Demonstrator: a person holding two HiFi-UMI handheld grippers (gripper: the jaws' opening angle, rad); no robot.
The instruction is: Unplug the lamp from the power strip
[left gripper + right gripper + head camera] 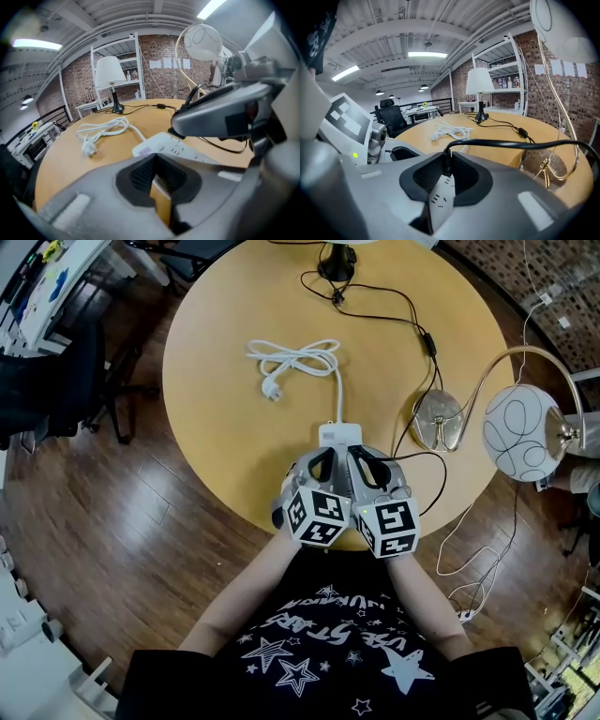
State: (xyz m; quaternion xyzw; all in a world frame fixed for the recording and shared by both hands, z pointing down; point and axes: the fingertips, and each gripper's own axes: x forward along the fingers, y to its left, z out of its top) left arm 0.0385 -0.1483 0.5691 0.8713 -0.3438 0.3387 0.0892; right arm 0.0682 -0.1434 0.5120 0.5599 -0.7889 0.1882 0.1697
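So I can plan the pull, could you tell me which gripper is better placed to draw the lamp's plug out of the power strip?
Right. The right gripper is closed on the black plug; the left gripper holds the end of the power strip.

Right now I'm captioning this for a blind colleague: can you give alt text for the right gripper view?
The right tongs clamp a black plug, with a white power strip showing beneath. The plug's cord runs right across a round wooden table.
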